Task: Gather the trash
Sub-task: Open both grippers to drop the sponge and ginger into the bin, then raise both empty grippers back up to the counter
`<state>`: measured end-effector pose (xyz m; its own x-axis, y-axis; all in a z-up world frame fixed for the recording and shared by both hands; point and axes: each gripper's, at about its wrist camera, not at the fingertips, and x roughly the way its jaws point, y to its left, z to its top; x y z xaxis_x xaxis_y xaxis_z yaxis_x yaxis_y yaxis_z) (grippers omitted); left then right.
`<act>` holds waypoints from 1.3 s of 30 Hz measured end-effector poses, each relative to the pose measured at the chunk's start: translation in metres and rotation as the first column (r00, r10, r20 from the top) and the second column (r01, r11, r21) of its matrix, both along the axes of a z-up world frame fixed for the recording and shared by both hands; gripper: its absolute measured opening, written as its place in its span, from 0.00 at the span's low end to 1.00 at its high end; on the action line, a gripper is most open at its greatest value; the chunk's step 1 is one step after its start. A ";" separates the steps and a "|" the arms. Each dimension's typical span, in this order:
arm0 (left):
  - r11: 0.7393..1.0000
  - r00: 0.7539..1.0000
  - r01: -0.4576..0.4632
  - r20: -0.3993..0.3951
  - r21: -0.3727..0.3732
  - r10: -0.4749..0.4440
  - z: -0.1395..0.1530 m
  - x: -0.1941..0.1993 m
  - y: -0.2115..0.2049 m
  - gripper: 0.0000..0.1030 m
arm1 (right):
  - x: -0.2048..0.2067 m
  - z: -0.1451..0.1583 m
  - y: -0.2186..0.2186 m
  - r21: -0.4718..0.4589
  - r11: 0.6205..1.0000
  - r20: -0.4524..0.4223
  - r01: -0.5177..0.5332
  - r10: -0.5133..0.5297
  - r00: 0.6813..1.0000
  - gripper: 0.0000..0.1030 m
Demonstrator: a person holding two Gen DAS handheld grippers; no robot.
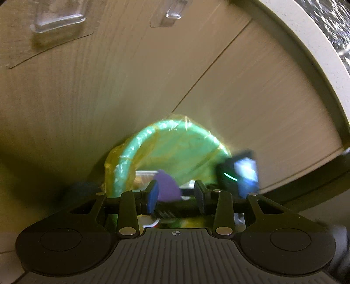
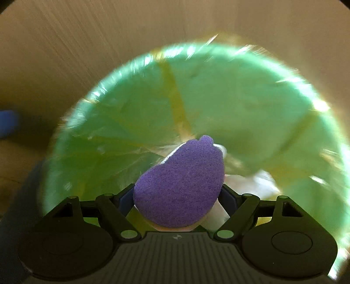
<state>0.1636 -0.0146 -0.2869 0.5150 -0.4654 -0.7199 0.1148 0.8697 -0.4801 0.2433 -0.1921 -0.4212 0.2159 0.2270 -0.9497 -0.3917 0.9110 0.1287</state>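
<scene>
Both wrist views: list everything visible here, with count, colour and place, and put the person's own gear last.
Bin: one, green with a clear liner, on the floor below both grippers.
Sponge: one, purple, between the right gripper's pads over the bin.
White trash: some, at the bin's bottom; items unclear.
Blister packs: two, clear, on the floor at the top of the left view.
Floor: wood-look, beige.
Left gripper: black, open, empty.
Right gripper: black, closed on the sponge.
</scene>
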 end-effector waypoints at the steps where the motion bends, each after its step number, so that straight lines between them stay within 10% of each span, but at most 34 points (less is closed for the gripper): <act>1: 1.000 1.000 0.011 -0.004 0.011 -0.011 0.000 -0.004 0.000 0.39 | 0.007 -0.012 0.004 -0.002 1.000 -0.027 0.006 -0.006 1.000 0.78; 13: 0.998 0.996 0.063 -0.066 0.008 -0.063 -0.025 -0.012 0.004 0.39 | 0.024 -0.090 -0.030 -0.080 0.984 -0.260 0.158 -0.174 0.950 0.71; 23: 0.997 0.998 0.067 -0.013 0.026 -0.066 -0.016 -0.015 0.013 0.39 | 0.010 -0.065 0.005 -0.093 0.993 -0.229 0.071 -0.091 0.969 0.70; 32: 0.998 0.999 0.022 0.030 0.054 -0.024 -0.003 -0.023 0.016 0.39 | -0.021 0.003 -0.033 -0.020 0.984 -0.165 0.177 -0.178 0.970 0.74; 39: 0.995 0.961 0.062 0.263 0.082 -0.082 0.050 -0.049 -0.006 0.39 | -0.055 0.118 -0.073 0.099 0.965 0.176 0.243 -0.257 0.950 0.74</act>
